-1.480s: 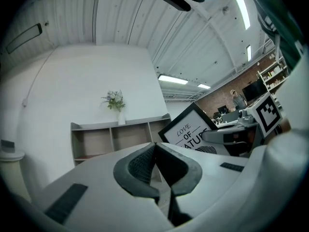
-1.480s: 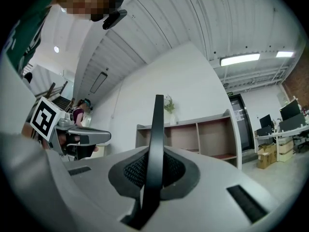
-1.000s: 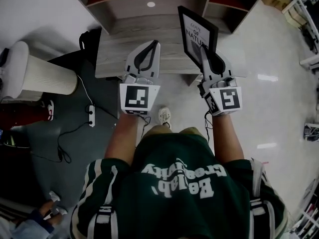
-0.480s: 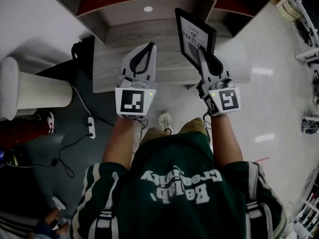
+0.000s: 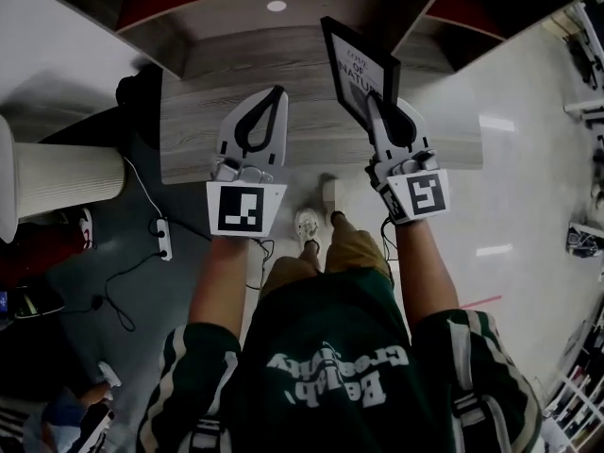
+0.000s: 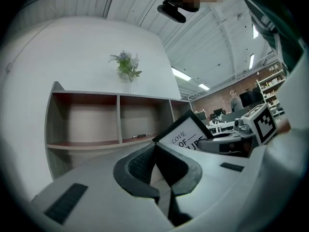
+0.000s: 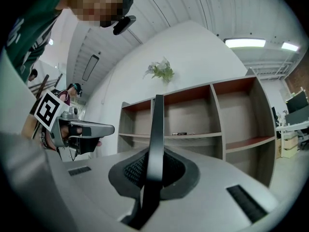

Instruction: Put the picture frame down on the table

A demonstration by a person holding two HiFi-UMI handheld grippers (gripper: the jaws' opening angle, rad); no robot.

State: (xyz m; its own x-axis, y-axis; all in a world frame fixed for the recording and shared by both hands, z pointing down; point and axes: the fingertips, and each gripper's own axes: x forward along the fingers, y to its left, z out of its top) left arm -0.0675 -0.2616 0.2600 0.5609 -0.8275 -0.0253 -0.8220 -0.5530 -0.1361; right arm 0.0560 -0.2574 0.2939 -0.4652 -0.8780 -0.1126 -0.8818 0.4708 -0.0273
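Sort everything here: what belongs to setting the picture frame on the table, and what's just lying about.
For the job:
picture frame, clamped in the right tongs; table; left tongs, shut and empty.

Lying about:
shelf unit; plant on top of it; power strip.

Picture frame (image 5: 361,68) over table (image 5: 212,92), shelves (image 5: 184,0) behind
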